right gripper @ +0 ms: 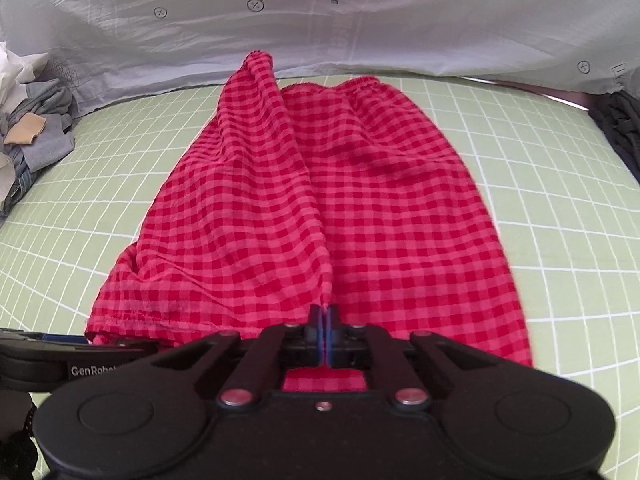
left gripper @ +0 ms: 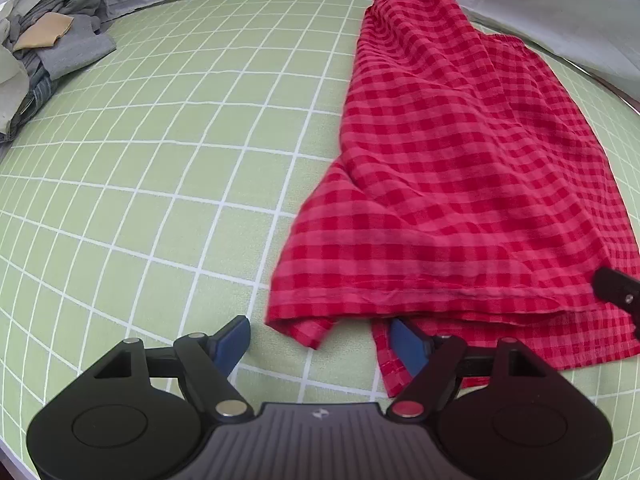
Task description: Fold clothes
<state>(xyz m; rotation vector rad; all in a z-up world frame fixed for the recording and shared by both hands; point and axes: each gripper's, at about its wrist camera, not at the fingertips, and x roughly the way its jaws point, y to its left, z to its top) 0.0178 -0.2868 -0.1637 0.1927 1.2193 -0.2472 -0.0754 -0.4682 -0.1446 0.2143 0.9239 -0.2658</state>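
Note:
A red checked garment [left gripper: 460, 184] lies spread on the green grid mat [left gripper: 180, 140], its elastic waistband at the far end. My left gripper [left gripper: 322, 340] is open at the garment's near left hem corner, its right blue pad tucked under the hem edge, its left pad on bare mat. In the right wrist view the garment [right gripper: 320, 200] runs away from me, and my right gripper [right gripper: 325, 316] is shut on a pinch of its near hem. The right gripper also shows in the left wrist view [left gripper: 620, 292] at the right edge.
A pile of grey, white and tan clothes [left gripper: 44, 48] sits at the far left of the mat. A dark garment [right gripper: 620, 128] lies at the far right. A white sheet with carrot prints [right gripper: 320, 20] hangs behind the mat.

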